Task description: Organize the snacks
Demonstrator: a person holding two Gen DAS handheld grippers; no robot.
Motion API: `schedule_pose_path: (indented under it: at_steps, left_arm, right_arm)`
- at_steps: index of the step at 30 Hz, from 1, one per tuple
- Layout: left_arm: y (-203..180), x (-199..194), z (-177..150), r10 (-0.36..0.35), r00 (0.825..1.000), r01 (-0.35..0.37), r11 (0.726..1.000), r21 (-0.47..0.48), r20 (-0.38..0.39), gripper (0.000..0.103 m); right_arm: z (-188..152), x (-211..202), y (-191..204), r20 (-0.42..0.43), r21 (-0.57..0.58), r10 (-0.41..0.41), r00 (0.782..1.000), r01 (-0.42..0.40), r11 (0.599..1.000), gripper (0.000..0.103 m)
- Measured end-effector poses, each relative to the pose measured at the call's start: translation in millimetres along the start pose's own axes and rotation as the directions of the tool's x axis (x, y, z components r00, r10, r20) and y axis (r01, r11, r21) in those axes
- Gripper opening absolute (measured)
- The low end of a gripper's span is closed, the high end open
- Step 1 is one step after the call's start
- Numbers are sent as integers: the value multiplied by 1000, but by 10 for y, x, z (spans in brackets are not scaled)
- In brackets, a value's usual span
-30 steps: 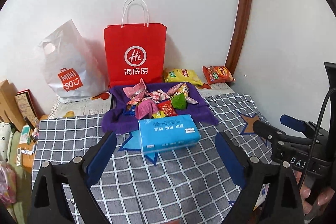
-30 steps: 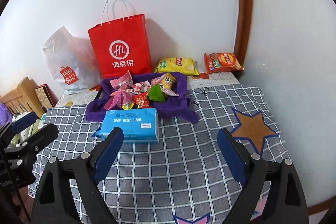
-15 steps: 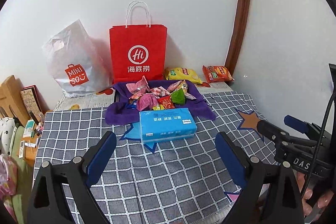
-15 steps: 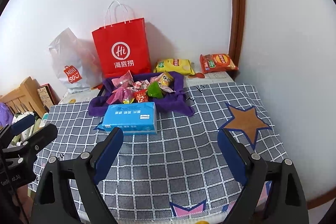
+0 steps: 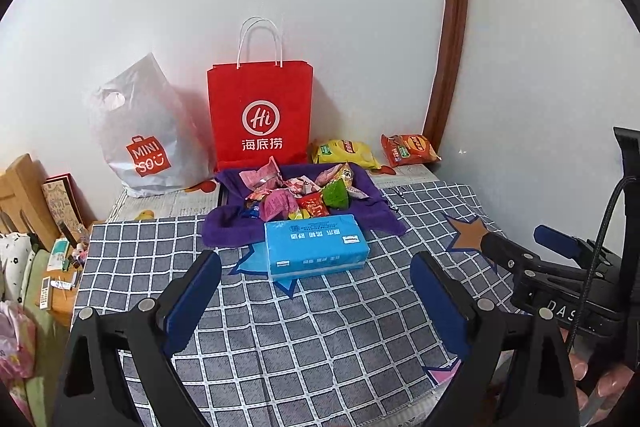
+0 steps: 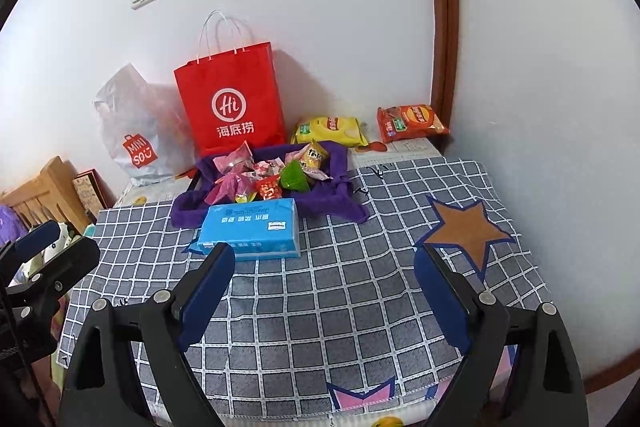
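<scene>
Left wrist view: over the last second you pulled both grippers back and up. The table sits further off, more checked tablecloth (image 5: pixel 320 327) shows in the lower frame, and its front hem is now visible. Nothing on the table moved. That fits either backing off after sorting or lining up to reach in; can't tell which.

Left to right in this view: white plastic shopping bag (image 5: pixel 140 131) mid left, red paper carrier bag (image 5: pixel 260 115) centre, purple cloth-lined tray (image 5: pixel 372 187) below it with the pile of small wrapped snacks (image 5: pixel 300 195) inside, blue tissue pack (image 5: pixel 316 247) touching the tray's front, yellow chip bag (image 5: pixel 344 153) and orange chip bag (image 5: pixel 408 149) outside the tray, centre right by the wall.

Your left gripper (image 5: pixel 316 303) is spread wide, holding nothing. Your right gripper (image 6: pixel 324 291) is likewise wide apart and empty.

Only the left view shows your fingers (image 5: pixel 580 371) at lower right, under the right gripper. Only the right view shows the whole brown star patch (image 6: pixel 464 231) and the left gripper from the side, at mid left.
</scene>
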State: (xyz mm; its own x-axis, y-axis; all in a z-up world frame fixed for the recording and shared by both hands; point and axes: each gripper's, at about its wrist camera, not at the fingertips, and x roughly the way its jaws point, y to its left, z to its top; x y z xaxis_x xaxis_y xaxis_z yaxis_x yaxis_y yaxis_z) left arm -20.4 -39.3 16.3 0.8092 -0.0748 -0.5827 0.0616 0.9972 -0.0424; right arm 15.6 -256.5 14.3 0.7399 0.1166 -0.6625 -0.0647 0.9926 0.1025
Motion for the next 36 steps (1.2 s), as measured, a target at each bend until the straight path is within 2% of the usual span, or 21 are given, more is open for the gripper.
schedule_pose_path:
  at_steps: [36]
  left_arm:
    - [27, -4, -35, 9, 1000, -9, 1000, -18, -1, 96]
  right_arm:
    - [-28, -50, 79, 10, -22, 23, 1000, -23, 999, 91]
